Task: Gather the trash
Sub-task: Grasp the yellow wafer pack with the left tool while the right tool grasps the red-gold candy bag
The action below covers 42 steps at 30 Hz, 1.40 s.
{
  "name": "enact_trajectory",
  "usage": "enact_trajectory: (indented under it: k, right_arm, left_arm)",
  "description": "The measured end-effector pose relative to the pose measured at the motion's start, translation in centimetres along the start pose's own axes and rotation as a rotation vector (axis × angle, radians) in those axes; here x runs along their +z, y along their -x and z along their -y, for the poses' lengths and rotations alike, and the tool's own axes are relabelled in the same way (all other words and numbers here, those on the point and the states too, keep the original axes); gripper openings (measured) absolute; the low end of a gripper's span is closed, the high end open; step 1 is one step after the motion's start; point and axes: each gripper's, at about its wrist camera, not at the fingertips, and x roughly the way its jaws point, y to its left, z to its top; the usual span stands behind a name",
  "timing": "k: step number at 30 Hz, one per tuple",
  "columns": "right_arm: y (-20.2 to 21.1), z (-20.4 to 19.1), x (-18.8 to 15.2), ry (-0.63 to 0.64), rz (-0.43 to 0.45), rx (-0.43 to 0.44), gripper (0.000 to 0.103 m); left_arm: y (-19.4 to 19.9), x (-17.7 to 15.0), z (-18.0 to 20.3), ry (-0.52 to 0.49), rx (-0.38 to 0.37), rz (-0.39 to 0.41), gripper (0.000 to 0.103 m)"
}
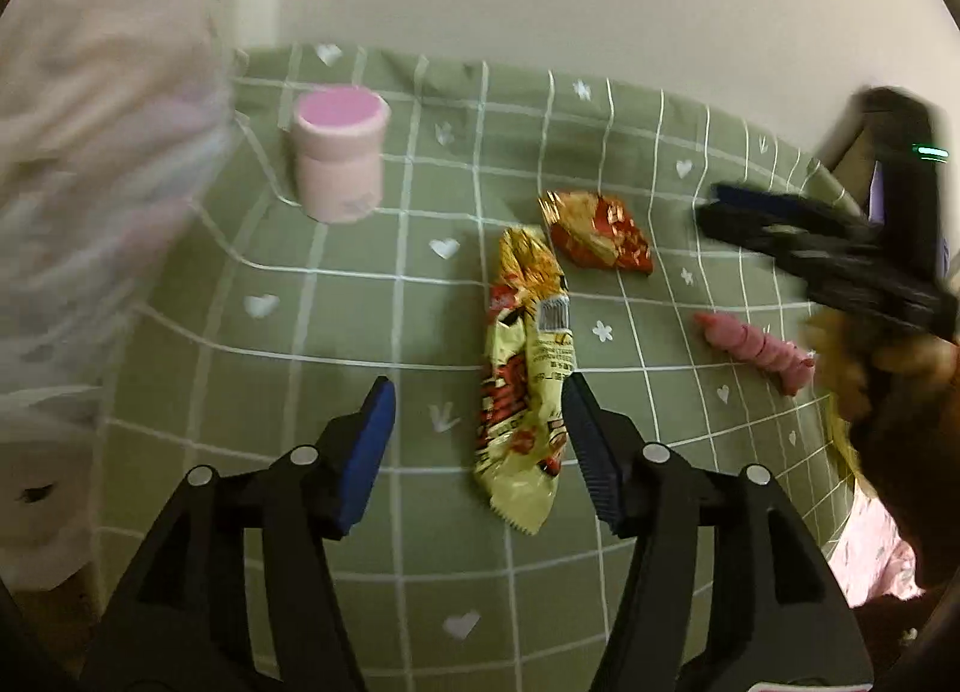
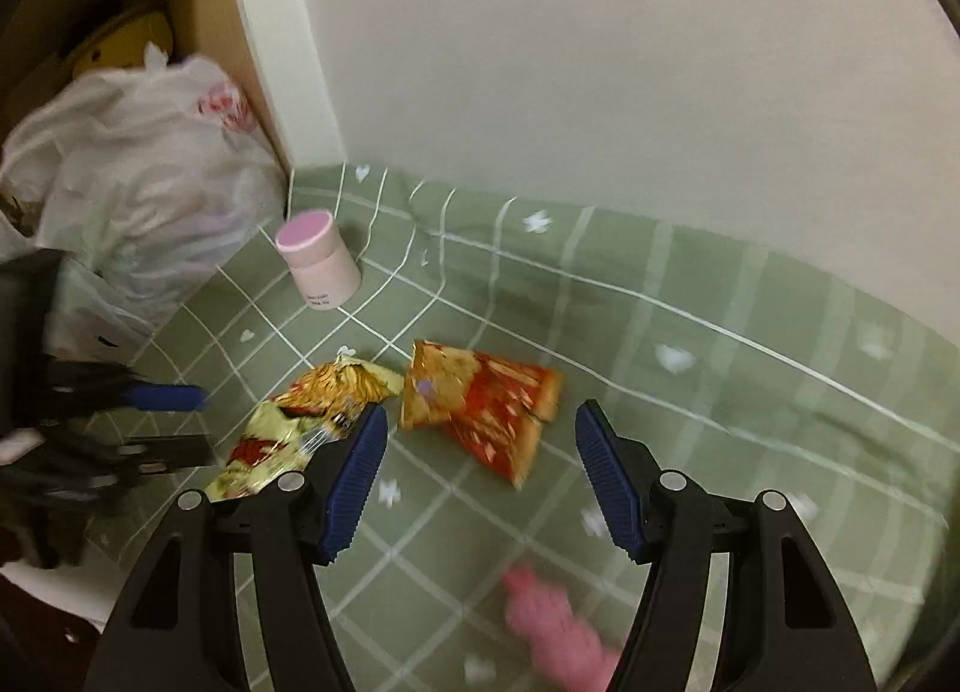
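Observation:
A long yellow snack wrapper (image 1: pixel 525 380) (image 2: pixel 300 422) lies flat on the green checked tablecloth (image 1: pixel 270 344) (image 2: pixel 750 392). My left gripper (image 1: pixel 478 392) (image 2: pixel 201 421) hangs open over it; the wrapper sits between the fingers, close against the right one, and the pads do not press it. A red and gold wrapper (image 1: pixel 594 230) (image 2: pixel 480 404) lies just beyond. My right gripper (image 2: pixel 481 413) (image 1: pixel 711 209) hovers open above that wrapper with nothing held. A crumpled pink piece (image 1: pixel 759 353) (image 2: pixel 552 626) lies nearer the right side, blurred.
A pink lidded jar (image 1: pixel 339 152) (image 2: pixel 318 260) stands upright near the back left corner. A white plastic bag (image 1: pixel 90 152) (image 2: pixel 138 182) bulges at the left beside it. A pale wall (image 2: pixel 600 62) runs behind the cloth. A hand (image 1: pixel 870 368) grips the right tool.

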Motion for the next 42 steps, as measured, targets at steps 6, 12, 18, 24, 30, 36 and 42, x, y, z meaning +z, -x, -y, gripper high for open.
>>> enact_trajectory:
  k: [6,12,18,24,30,36,42]
  right_arm:
    - [-5.4,-0.2,0.0,-0.064,-0.123,0.074,0.061]
    - [-3.6,-3.8,-1.3,-0.003,-0.131,0.228,0.061]
    - [-3.9,-5.3,-0.2,0.253,-0.141,0.096,0.061]
    - [-7.3,-4.7,0.6,0.277,-0.206,0.154,0.061]
    - [-7.3,-2.8,0.9,0.102,-0.200,0.176,0.041]
    - [-0.4,-1.6,-1.0,-0.044,-0.062,0.140,0.036]
    - [5.0,-0.5,-3.5,-0.151,0.008,0.065,0.036]
  left_arm:
    - [3.2,-0.7,-2.1,0.034,0.060,0.056,0.060]
    - [3.0,-0.4,-2.6,0.032,0.076,0.054,0.060]
    - [2.9,-0.8,-2.3,0.013,0.052,0.043,0.060]
    - [2.7,-1.0,-2.6,0.027,0.035,0.023,0.060]
    - [2.4,-1.2,-2.4,0.036,0.005,0.004,0.060]
    - [1.3,-0.8,-1.9,0.075,-0.067,-0.019,0.060]
    - [-1.3,2.0,0.6,0.040,-0.096,-0.020,0.060]
